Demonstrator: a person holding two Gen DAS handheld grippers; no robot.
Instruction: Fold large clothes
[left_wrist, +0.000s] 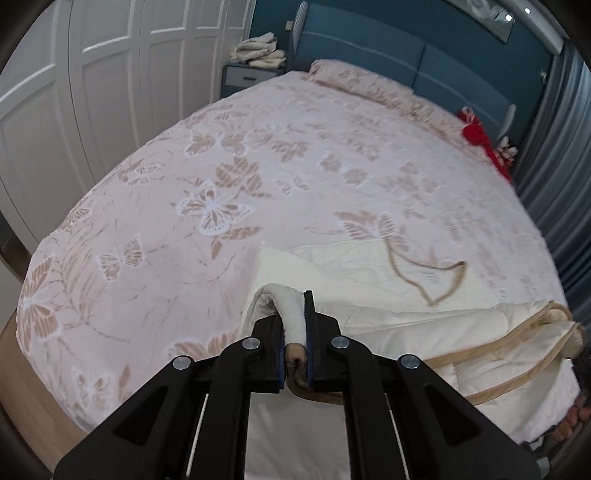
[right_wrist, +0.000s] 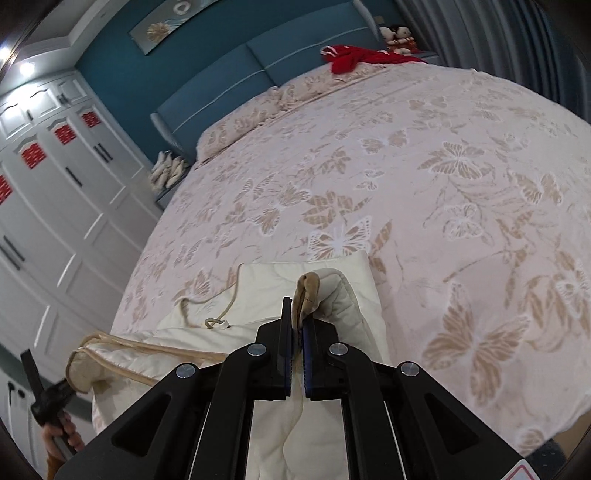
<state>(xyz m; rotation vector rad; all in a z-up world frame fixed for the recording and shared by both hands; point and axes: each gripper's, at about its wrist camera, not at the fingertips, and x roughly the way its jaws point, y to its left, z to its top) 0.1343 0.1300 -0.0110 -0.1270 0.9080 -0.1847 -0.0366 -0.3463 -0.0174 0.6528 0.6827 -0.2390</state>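
A cream quilted garment with tan trim (left_wrist: 424, 332) lies partly folded at the near edge of the bed, with a tan drawstring (left_wrist: 432, 280) on top. My left gripper (left_wrist: 295, 321) is shut on a thick trimmed edge of it. My right gripper (right_wrist: 298, 325) is shut on another tan-trimmed edge of the same garment (right_wrist: 258, 314), holding it slightly lifted. The left gripper also shows at the lower left of the right wrist view (right_wrist: 48, 398).
The bed has a pink butterfly-patterned cover (left_wrist: 258, 166) and a blue headboard (left_wrist: 406, 62). Red cloth (left_wrist: 484, 144) lies near the pillows. A nightstand with folded items (left_wrist: 255, 55) and white wardrobe doors (left_wrist: 74, 92) stand at the left. Grey curtains (left_wrist: 561, 166) hang at the right.
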